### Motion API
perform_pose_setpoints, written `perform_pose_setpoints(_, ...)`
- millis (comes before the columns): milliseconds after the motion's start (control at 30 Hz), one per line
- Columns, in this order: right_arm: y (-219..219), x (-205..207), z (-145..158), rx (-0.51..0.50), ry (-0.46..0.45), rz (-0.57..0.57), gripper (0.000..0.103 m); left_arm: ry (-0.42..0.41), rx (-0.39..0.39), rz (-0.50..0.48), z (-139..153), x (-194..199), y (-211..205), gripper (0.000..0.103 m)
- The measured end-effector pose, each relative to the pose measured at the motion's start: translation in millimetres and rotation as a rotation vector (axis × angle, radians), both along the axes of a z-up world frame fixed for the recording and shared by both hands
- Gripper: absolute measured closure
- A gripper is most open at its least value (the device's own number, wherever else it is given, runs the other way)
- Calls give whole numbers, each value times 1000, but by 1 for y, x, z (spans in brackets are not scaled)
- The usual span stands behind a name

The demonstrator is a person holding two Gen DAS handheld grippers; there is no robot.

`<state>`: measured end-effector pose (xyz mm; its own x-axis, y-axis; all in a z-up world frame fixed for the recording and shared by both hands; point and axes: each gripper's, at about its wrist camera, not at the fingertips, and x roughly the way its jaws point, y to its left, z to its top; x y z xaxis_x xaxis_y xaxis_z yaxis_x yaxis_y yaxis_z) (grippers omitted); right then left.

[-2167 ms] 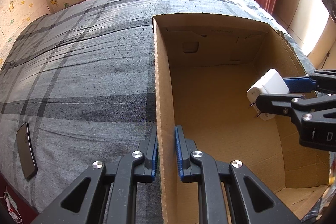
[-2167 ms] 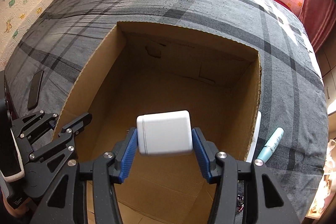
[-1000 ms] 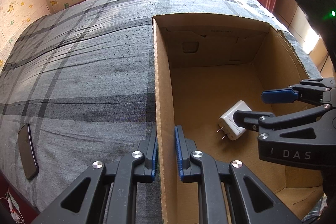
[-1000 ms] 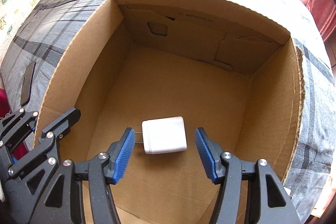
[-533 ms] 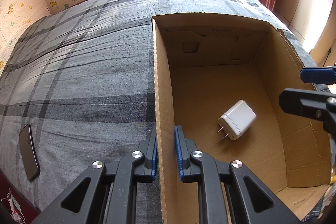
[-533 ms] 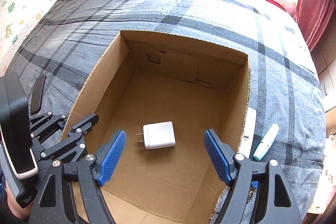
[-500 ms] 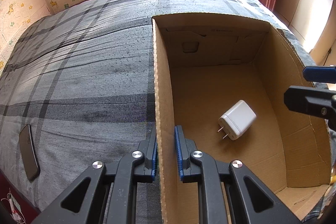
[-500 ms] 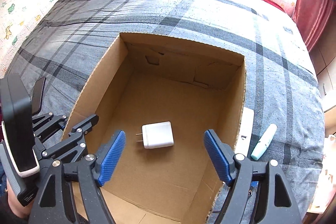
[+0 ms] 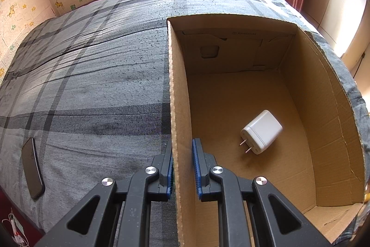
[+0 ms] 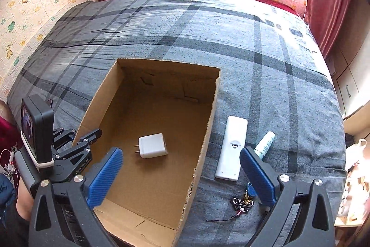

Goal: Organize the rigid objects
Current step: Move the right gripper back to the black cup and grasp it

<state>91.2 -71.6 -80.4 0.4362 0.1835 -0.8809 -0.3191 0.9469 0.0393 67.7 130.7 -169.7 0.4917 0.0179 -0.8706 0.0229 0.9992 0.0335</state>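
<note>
From the left wrist camera, we see our left gripper (image 9: 182,168) pinching the left wall of the open brown cardboard box (image 9: 179,94), with one blue pad on each side of the cardboard. The small white plug charger with two metal pins (image 9: 261,132) lies flat on the box floor, apart from every wall. A flat black phone (image 9: 32,171) lies on the grey checked bed cover (image 9: 92,75), well to the left of the box. To do this step well, we think we should keep this pinch firm so the box does not slide. This gripper points steeply down along the wall.

From the right wrist camera, our right gripper (image 10: 182,174) is above the right wall of the box, and its jaws are opening, with nothing pressed between them. Beside the box on the cover wait a long white remote control (image 10: 230,147), a pale blue and white tube (image 10: 264,144) and a bunch of keys with a blue tag (image 10: 245,199). We think the remote is the nearest thing to pick next, so we should come down over it with the pads on its long sides. This gripper also tilts steeply down.
</note>
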Motion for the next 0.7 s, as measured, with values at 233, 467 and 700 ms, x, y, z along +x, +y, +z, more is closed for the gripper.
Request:
perform_pose_setpoints(233, -51, -7, 5, -26, -3, -90, 0, 0, 2, 0, 0, 1, -1, 87)
perform_pose_setpoints(467, -104, -17, -14, -64, 35, -194, 0, 3, 3, -1, 1, 1, -1, 87)
perform_pose_setpoints(700, -138, -26, -42, -130, 77, -263, 0, 2, 5, -1, 1, 1, -1, 87)
